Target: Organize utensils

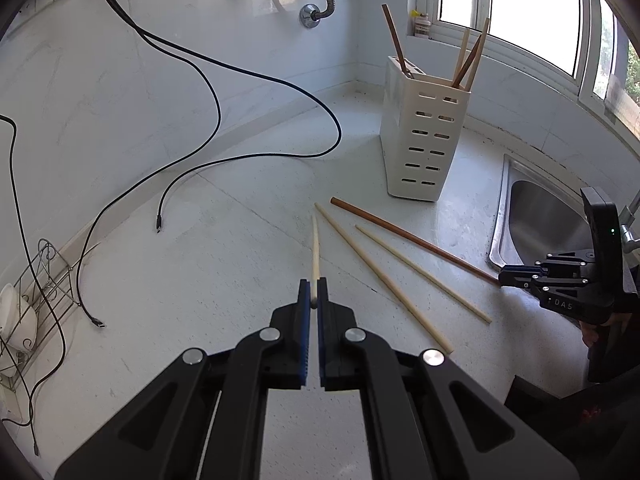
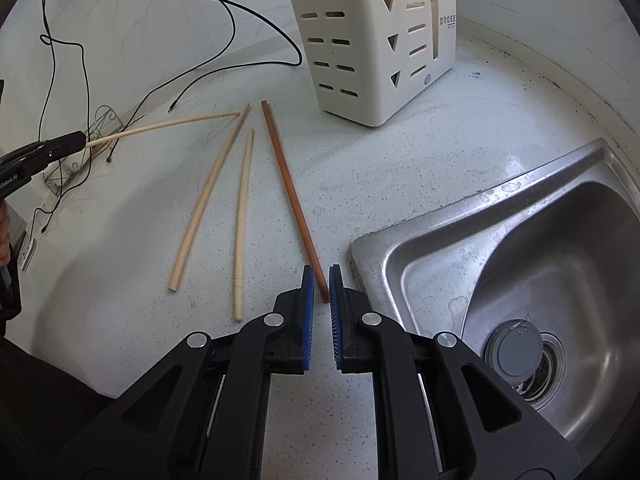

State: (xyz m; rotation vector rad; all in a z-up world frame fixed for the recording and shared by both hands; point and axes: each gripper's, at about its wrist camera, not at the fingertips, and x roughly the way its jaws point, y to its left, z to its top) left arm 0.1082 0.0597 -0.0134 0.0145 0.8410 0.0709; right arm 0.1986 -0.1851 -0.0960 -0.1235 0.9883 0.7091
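Note:
My left gripper (image 1: 314, 282) is shut on a pale chopstick (image 1: 315, 256) that points forward above the counter; it also shows in the right wrist view (image 2: 160, 126). My right gripper (image 2: 320, 270) has its jaws closed around the near end of a brown chopstick (image 2: 290, 188) that lies on the counter. Two pale chopsticks (image 2: 208, 196) (image 2: 243, 220) lie left of the brown one. A white slotted utensil holder (image 1: 424, 132) stands behind them with several chopsticks upright in it.
A steel sink (image 2: 520, 264) lies to the right, close to my right gripper. Black cables (image 1: 216, 120) trail over the counter at left. A wire rack with a cup (image 1: 24, 316) stands at the far left. A window is behind the holder.

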